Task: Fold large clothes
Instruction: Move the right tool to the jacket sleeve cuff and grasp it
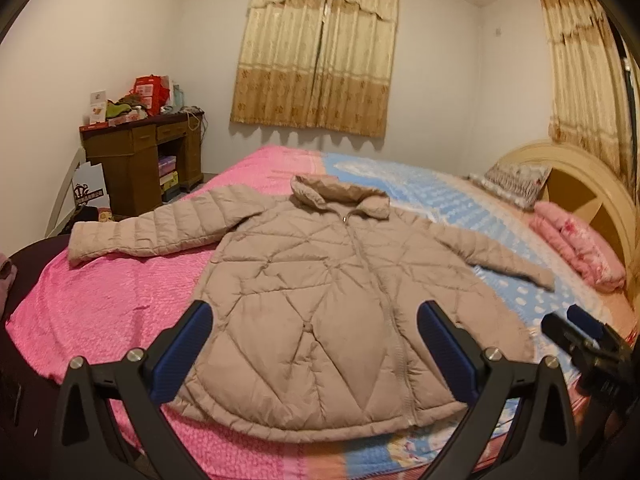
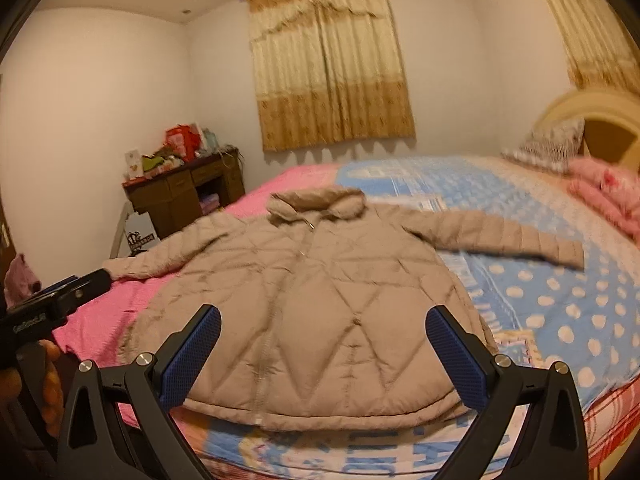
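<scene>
A beige quilted puffer jacket lies flat and zipped on the bed, collar away from me, both sleeves spread out sideways. It also shows in the right wrist view. My left gripper is open and empty, held above the jacket's lower part near the hem. My right gripper is open and empty, also above the hem. The right gripper shows at the right edge of the left wrist view; the left gripper shows at the left edge of the right wrist view.
The bed has a pink cover on the left and a blue dotted one on the right. Pillows and a headboard are at the right. A cluttered wooden desk stands at the far left wall. Curtains hang behind.
</scene>
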